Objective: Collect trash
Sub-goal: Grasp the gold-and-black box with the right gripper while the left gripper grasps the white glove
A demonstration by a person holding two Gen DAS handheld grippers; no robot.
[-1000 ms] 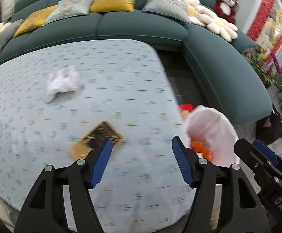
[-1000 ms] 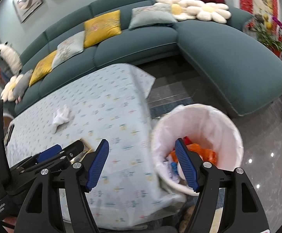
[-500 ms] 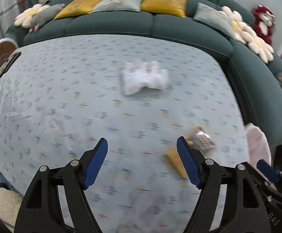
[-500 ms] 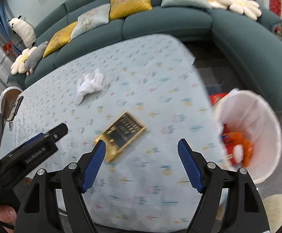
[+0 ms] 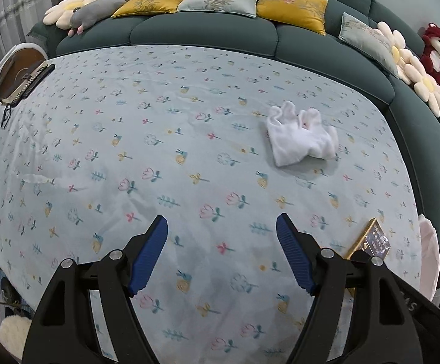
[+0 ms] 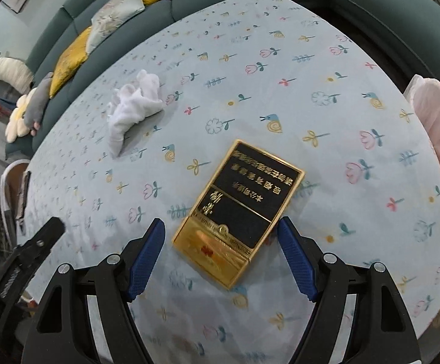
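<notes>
A gold and black cigarette box [image 6: 239, 212] lies flat on the flowered blue tablecloth [image 6: 280, 91]. My right gripper [image 6: 221, 248] is open, low over the table, its blue fingers on either side of the box's near end without touching it. A crumpled white tissue [image 6: 133, 106] lies farther back left. In the left wrist view the tissue [image 5: 302, 138] lies ahead to the right and the box [image 5: 371, 241] sits at the right edge. My left gripper [image 5: 221, 253] is open and empty above bare cloth. The bin's white liner [image 6: 435, 115] shows at the right table edge.
A teal sofa [image 5: 204, 27] with yellow and grey cushions curves round the far side of the table. A dark remote [image 5: 27, 83] lies on a round side table [image 5: 13, 63] at far left. A red plush bear [image 5: 437, 48] sits on the sofa's right end.
Both grippers swung left from the bin side to the table. The right gripper dropped down close, so the box now sits between its open fingers. The left now faces the tissue.
</notes>
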